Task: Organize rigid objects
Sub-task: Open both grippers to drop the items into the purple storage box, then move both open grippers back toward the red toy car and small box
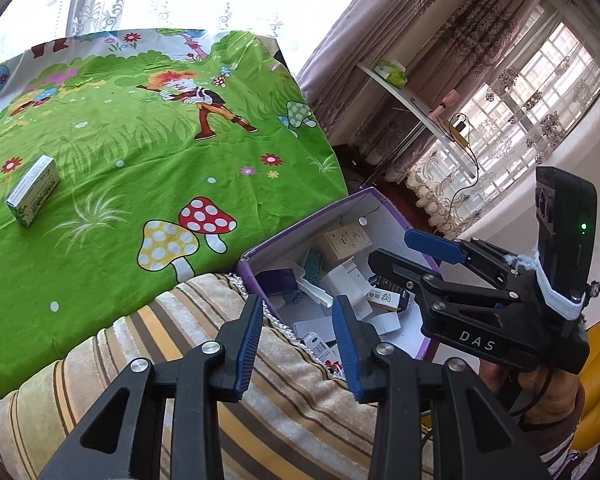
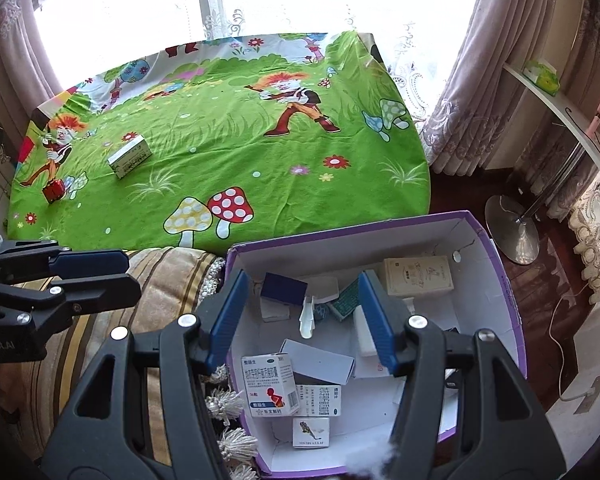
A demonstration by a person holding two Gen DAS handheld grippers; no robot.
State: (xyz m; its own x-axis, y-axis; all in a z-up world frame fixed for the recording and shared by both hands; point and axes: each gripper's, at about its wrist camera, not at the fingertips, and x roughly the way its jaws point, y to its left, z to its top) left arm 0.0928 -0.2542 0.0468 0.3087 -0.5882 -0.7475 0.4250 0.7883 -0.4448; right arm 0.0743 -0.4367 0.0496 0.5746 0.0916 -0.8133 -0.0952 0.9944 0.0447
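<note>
"DAS" in white on the black plastic right gripper [image 1: 432, 254], "Robot.AI" on the black left gripper [image 2: 96, 270], "36" on a white-and-blue medicine carton [image 2: 270, 384]

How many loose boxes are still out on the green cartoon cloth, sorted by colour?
White-and-green box: 1
Red box: 1
Total: 2
</note>
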